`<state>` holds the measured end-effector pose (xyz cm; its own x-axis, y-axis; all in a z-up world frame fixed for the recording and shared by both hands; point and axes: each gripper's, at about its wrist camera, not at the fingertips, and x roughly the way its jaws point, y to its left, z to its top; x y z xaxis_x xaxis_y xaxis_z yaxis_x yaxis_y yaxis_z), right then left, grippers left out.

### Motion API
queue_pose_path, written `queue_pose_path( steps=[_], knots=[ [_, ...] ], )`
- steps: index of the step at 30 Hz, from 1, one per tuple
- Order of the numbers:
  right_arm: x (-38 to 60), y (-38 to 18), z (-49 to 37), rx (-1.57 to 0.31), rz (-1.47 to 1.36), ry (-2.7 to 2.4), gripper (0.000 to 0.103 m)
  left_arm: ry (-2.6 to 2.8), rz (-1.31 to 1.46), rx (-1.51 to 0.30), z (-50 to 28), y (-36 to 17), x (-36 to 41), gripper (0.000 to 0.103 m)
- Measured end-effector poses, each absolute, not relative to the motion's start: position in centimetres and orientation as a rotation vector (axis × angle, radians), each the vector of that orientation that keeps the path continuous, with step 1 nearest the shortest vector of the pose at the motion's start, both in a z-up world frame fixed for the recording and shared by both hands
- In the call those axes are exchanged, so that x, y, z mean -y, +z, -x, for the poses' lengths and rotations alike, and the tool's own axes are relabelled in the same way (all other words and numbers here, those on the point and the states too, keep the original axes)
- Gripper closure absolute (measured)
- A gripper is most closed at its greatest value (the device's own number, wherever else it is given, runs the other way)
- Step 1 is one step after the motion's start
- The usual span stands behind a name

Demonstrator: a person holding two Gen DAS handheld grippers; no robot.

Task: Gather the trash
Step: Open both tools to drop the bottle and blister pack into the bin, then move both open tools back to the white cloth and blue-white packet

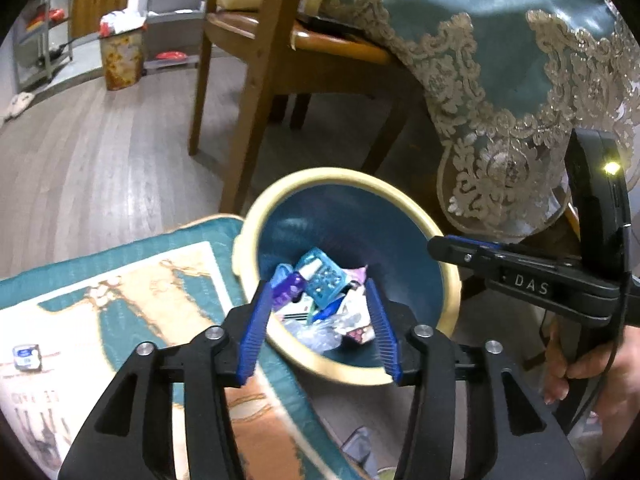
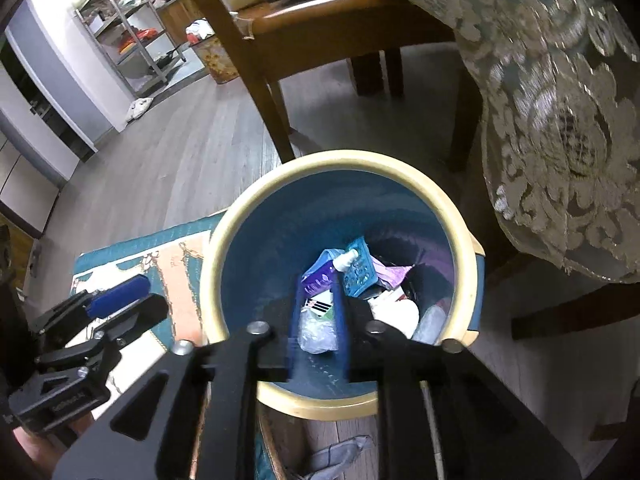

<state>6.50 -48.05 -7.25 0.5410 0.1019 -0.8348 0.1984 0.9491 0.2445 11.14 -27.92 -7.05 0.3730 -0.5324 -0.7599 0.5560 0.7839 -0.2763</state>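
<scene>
Tongs, left [image 1: 318, 304]: jaws parted wide, nothing gripped, poised over the near rim of the trash bin [image 1: 450, 276]. Tongs, right [image 2: 320, 320]: jaws parted narrowly, nothing pinched, above the bin's opening. Bin stands on the floor beside a rug [image 1: 120, 280]; teal inside, cream rim, holding wrappers [image 2: 318, 276] and crumpled plastic.

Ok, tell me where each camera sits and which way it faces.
Left wrist: on the left gripper, angled down at the bin; the right gripper and a hand show.
Right wrist: on the right gripper, looking down into the bin; the left gripper shows.
Shared: bin, rug, chair, tablecloth.
</scene>
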Motion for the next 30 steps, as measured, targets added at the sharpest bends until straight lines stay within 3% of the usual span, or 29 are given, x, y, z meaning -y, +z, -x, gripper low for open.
queue_pose_path(
  steps=[7, 11, 18, 22, 25, 30],
  knots=[
    [45.5, -5.7, -6.2, -0.968, -0.284, -0.035, 0.048, -0.626, -0.11, -0.901, -10.2, -5.1, 24.1, 0.037],
    [43.5, -4.8, -6.0, -0.946, -0.261, -0.016, 0.04, -0.581, -0.157, -0.894, -9.7, -4.6, 21.9, 0.033],
    [39.9, -3.8, -6.0, -0.935, -0.207, 0.011, 0.037, -0.523, -0.146, -0.881, -9.1, -3.3, 17.2, 0.03],
    [37.2, -3.7, -6.3, -0.93, -0.186, 0.028, 0.029, -0.484, -0.138, -0.869, -8.9, -2.6, 14.2, 0.025],
    [35.0, -3.7, -6.5, -0.912, -0.164, 0.043, 0.017, -0.446, -0.128, -0.873, -9.1, -2.5, 11.6, 0.023],
    [31.1, -4.3, -6.5, -0.906, -0.118, 0.092, 0.008, -0.355, -0.116, -0.871, -9.3, -2.4, 7.3, 0.011]
  ],
)
